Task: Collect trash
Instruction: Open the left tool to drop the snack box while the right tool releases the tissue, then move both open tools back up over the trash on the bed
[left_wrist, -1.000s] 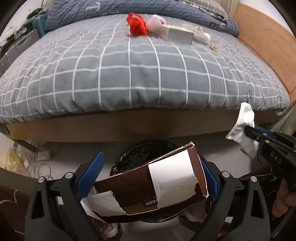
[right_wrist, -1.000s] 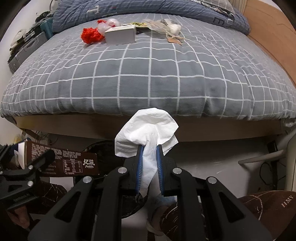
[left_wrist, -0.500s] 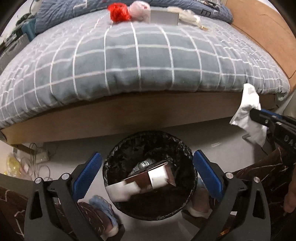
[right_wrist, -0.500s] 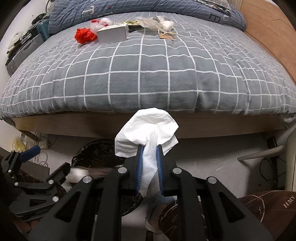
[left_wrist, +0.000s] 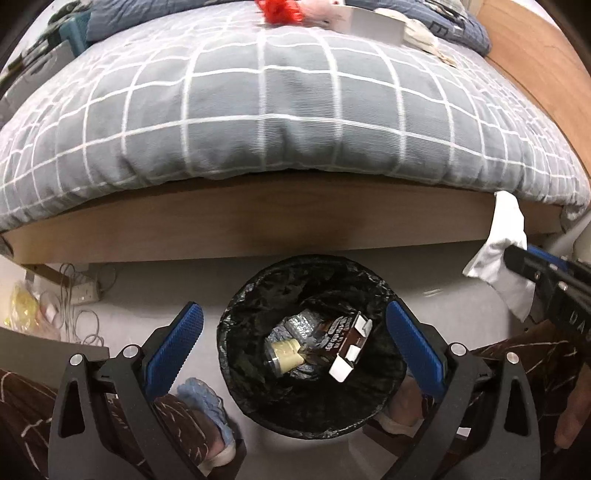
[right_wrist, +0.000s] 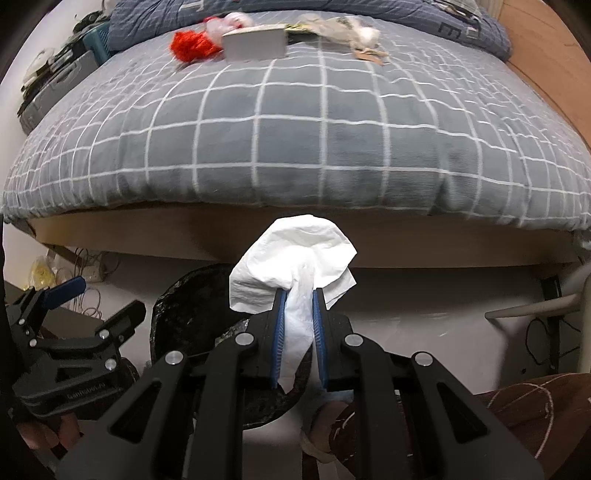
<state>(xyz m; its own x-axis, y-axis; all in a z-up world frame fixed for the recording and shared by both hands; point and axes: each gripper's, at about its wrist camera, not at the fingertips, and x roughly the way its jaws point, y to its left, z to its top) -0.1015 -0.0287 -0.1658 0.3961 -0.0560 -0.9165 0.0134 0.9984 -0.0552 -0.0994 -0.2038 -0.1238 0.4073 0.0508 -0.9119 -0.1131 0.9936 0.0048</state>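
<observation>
A round bin with a black liner (left_wrist: 236, 325) stands on the floor by the bed. A brown carton (left_wrist: 341, 341) and other scraps lie inside it. My left gripper (left_wrist: 291, 332) is open and empty, right above the bin. My right gripper (right_wrist: 298, 299) is shut on a white tissue (right_wrist: 295, 251), to the right of the bin (right_wrist: 173, 306); the tissue also shows in the left wrist view (left_wrist: 498, 243). More trash lies on the far side of the bed: a red bag (right_wrist: 192, 44), a white box (right_wrist: 255, 46) and crumpled wrappers (right_wrist: 347, 27).
The bed with a grey checked duvet (left_wrist: 295, 110) fills the upper view, its wooden frame (left_wrist: 258, 225) close behind the bin. Cables and a power strip (left_wrist: 81, 291) lie on the floor at left. The person's feet (left_wrist: 207, 406) flank the bin.
My left gripper opened and let go of the brown carton, which dropped into the bin. My right gripper kept hold of the tissue and came nearer the bin.
</observation>
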